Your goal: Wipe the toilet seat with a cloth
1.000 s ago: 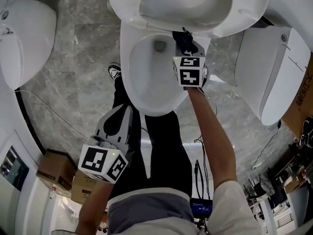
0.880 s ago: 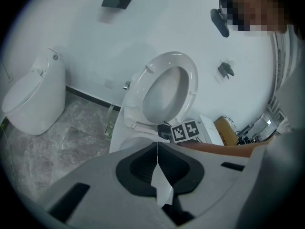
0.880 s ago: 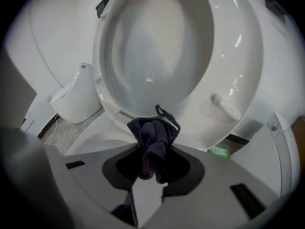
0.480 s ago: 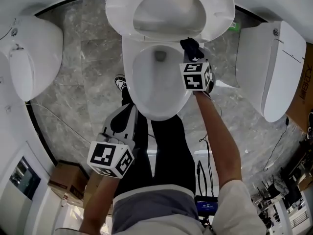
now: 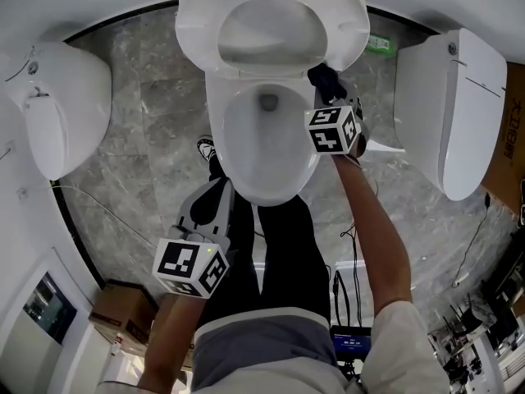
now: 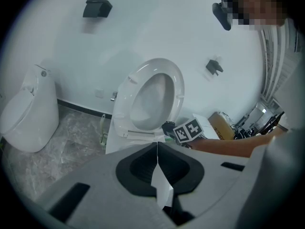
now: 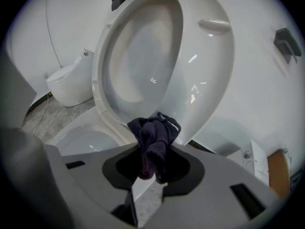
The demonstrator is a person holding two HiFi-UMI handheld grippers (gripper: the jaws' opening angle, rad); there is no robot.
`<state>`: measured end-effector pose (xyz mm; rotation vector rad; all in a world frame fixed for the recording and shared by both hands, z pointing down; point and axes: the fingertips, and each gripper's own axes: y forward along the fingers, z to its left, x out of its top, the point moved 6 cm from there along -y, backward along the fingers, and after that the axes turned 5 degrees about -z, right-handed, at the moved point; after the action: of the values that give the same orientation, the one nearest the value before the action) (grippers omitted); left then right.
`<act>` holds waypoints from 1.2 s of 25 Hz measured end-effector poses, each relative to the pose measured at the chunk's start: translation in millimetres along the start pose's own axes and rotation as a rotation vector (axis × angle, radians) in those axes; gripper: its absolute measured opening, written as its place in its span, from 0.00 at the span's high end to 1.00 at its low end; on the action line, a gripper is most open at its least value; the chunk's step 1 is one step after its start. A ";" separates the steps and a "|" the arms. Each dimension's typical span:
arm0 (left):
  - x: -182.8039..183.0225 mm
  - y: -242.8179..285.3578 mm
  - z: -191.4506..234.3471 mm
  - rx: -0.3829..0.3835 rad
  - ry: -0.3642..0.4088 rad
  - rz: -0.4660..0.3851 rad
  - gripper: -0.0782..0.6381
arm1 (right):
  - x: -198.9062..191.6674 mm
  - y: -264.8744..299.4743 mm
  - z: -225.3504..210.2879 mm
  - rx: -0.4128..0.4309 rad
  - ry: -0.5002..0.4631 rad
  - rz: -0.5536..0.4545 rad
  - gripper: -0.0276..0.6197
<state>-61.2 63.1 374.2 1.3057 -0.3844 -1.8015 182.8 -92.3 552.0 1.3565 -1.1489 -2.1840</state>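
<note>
The white toilet bowl (image 5: 264,130) stands in the middle of the head view, its seat (image 5: 271,25) and lid tipped up behind it. My right gripper (image 5: 326,84) is shut on a dark cloth (image 5: 322,76), held beside the bowl's back right corner, just under the raised seat's right edge. In the right gripper view the cloth (image 7: 153,144) bunches out of the right gripper (image 7: 151,168), close in front of the raised seat (image 7: 143,56). My left gripper (image 5: 203,206) hangs low over the person's legs, shut and empty. From the left gripper (image 6: 157,168) the seat (image 6: 155,99) shows ahead.
A second toilet (image 5: 57,117) stands at the left and a third (image 5: 451,105) at the right on the grey marble floor (image 5: 148,154). Cardboard boxes (image 5: 123,310) sit at the lower left. Cables and gear (image 5: 492,302) lie at the lower right.
The right gripper has lifted the cloth off the bowl's right rim and carried it outward toward the raised seat's edge. The left gripper has risen a little.
</note>
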 end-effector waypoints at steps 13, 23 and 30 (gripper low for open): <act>16.8 -8.6 -5.0 0.001 0.005 -0.042 0.88 | 25.6 -27.5 -18.2 0.018 -0.130 -0.007 0.81; 34.0 -16.5 -17.7 -0.017 0.021 -0.063 0.88 | 57.5 -53.3 -43.4 -0.027 -0.230 -0.036 0.81; 56.2 -28.6 -21.5 -0.008 0.012 -0.102 0.88 | 87.5 -75.6 -49.6 -0.037 -0.258 -0.082 0.81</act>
<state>-60.0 41.1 311.3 1.3518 -0.3084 -1.8765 192.2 -123.2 430.3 1.1493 -1.1506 -2.4836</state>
